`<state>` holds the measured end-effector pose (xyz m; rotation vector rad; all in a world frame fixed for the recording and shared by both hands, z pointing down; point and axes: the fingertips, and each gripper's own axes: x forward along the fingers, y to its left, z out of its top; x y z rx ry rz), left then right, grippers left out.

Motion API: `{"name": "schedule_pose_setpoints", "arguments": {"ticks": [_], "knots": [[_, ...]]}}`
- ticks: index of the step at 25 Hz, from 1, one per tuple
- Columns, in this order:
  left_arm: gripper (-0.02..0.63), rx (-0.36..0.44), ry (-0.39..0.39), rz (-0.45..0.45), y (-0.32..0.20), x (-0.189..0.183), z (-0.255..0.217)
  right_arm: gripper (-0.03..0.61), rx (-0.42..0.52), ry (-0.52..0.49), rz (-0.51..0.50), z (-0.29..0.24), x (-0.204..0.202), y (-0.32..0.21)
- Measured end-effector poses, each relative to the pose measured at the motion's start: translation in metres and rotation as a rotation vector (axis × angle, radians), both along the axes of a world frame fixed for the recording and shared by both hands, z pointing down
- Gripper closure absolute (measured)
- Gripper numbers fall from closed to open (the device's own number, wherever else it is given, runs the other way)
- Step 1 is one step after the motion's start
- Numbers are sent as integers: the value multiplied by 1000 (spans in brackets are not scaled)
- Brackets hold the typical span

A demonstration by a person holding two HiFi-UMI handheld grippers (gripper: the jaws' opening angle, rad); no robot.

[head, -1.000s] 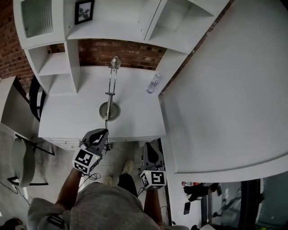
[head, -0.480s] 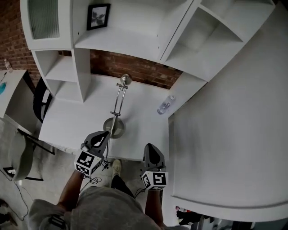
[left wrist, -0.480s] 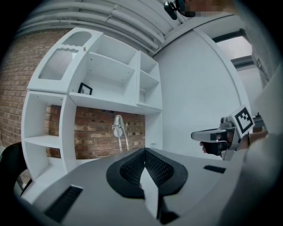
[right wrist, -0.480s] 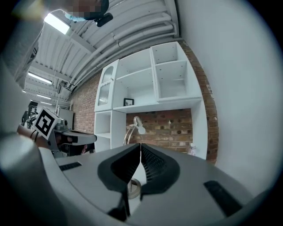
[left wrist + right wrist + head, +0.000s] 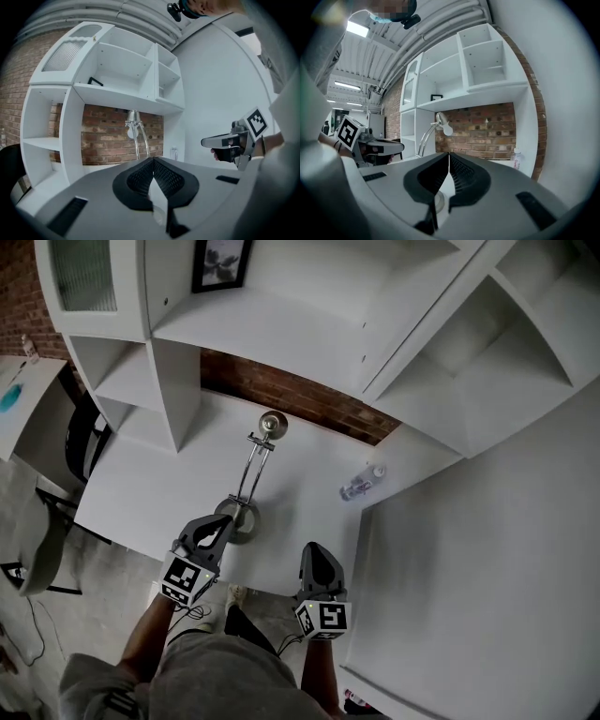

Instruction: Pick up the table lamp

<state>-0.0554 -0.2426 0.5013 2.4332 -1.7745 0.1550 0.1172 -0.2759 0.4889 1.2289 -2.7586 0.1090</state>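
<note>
Here, upright on the white desk (image 5: 159, 493): table lamp (image 5: 251, 472), round base near the front edge, paired curved rods rising to a small head below the shelf unit (image 5: 262, 329). Just in front of the base, left gripper (image 5: 222, 521), jaws pressed together, empty. To its right, at the desk's front edge, right gripper (image 5: 312, 549), jaws likewise together, empty. Farther right on the desk, well apart from the lamp, a plastic water bottle (image 5: 361, 486). Behind, brick wall (image 5: 281, 392).

White desk (image 5: 141, 493) and shelf unit (image 5: 272, 324) stand against a red brick wall (image 5: 281, 390), grey floor (image 5: 94, 601) beside
</note>
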Motion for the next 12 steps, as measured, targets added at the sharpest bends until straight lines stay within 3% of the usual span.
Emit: {"name": "schedule_pose_setpoints", "arguments": {"ticks": [5,12], "knots": [[609,-9,-37,4,-20,0,18,554,-37,30,-30,23,-3,-25],[607,-26,-9,-8,-28,-2,35,554,-65,57,-43,40,-6,-47]]}}
